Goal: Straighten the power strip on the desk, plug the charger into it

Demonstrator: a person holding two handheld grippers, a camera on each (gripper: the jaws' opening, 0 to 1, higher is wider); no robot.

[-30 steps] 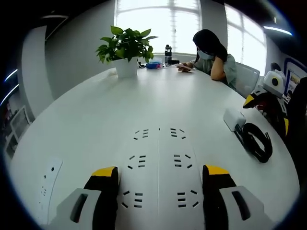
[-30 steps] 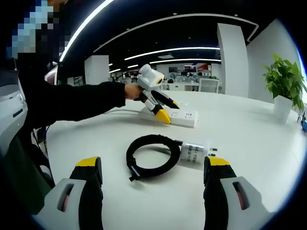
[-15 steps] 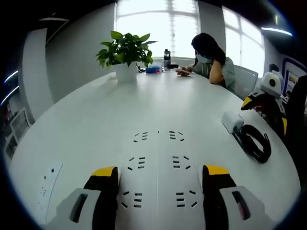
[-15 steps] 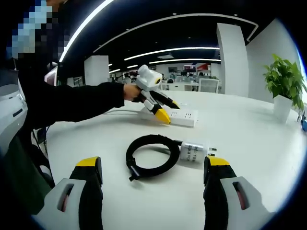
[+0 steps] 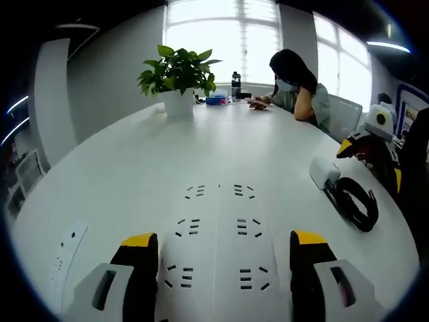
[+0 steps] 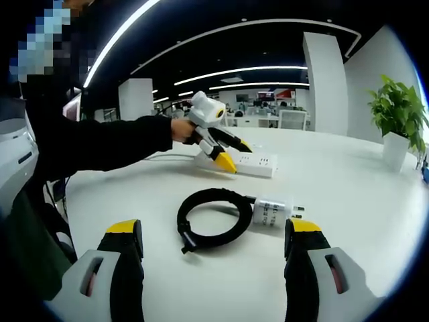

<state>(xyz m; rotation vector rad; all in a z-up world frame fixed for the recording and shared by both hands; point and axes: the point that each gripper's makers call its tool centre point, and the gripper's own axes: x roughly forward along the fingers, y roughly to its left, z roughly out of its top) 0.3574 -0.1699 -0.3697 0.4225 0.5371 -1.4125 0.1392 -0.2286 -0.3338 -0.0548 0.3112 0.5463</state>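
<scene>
The white power strip (image 5: 218, 228) runs straight away between the jaws of my left gripper (image 5: 222, 238), which stand a little apart from its long sides, open. In the right gripper view the left gripper (image 6: 236, 155) straddles the near end of the strip (image 6: 258, 163). The white charger (image 6: 271, 212) lies on the table with its prongs pointing right and its black cable (image 6: 214, 193) coiled to the left. My right gripper (image 6: 213, 228) stands open just short of the coil, with nothing held. In the left gripper view the charger (image 5: 324, 171) lies at the right, near the right gripper (image 5: 373, 159).
A potted plant (image 5: 177, 100) stands at the far end of the white table (image 5: 134, 168), beside a bottle (image 5: 234, 74) and a seated person (image 5: 301, 87). A flat white socket plate (image 5: 67, 251) lies at the left. A dark sleeve (image 6: 100, 144) reaches across from the left.
The left gripper's jaws have spread slightly wider beside the power strip. The right gripper, the charger and the cable have stayed put.
</scene>
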